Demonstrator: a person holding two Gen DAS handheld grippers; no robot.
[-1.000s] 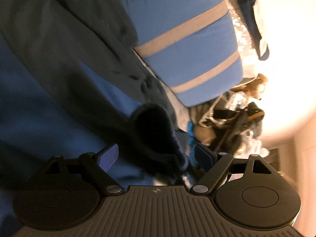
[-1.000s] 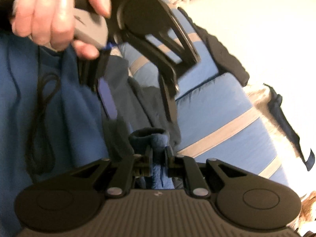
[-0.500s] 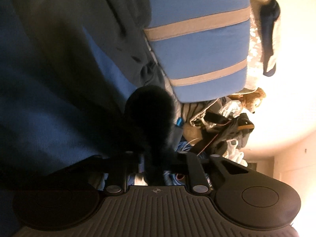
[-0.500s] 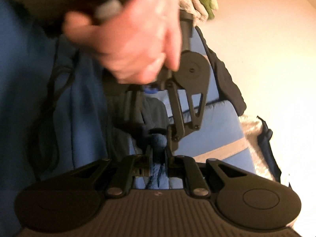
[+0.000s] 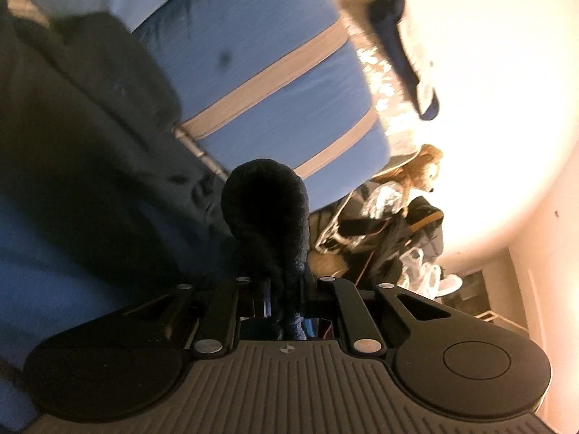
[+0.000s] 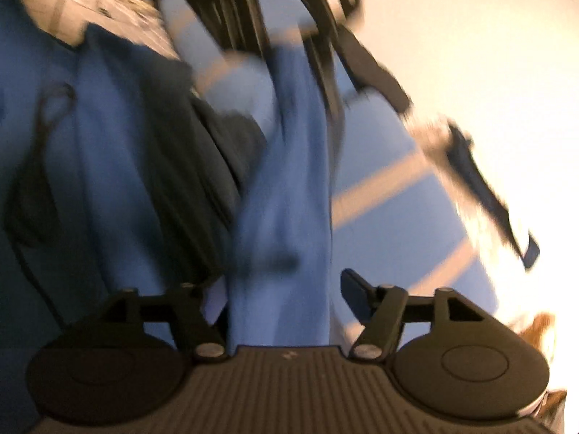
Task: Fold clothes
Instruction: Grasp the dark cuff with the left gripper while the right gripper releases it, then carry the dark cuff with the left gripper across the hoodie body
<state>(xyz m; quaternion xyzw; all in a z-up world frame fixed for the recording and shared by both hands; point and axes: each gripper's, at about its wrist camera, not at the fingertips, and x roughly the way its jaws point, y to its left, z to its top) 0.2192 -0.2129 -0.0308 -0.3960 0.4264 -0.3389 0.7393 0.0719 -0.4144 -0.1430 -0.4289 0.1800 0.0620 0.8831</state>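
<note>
A dark blue fleece sleeve ends in a rounded cuff (image 5: 266, 195) that stands up straight out of my left gripper (image 5: 286, 289), which is shut on it. In the blurred right wrist view the same blue sleeve (image 6: 289, 166) hangs as a long strip from the left gripper (image 6: 318, 36) at the top. It runs down between the spread fingers of my right gripper (image 6: 286, 289), which is open. A dark grey garment (image 5: 90, 108) (image 6: 188, 152) lies crumpled on the blue bed cover (image 5: 43, 253).
A blue cushion with tan stripes (image 5: 260, 47) lies just beyond the clothes. A black cord (image 6: 32, 181) loops over the cover at the left. Past the bed edge are a stuffed toy (image 5: 423, 170) and a heap of bags (image 5: 391, 231).
My left gripper closed on the cuff and lifted it. My right gripper, shut on the blue fabric before, has opened and drawn back, and the sleeve is stretched out between the two.
</note>
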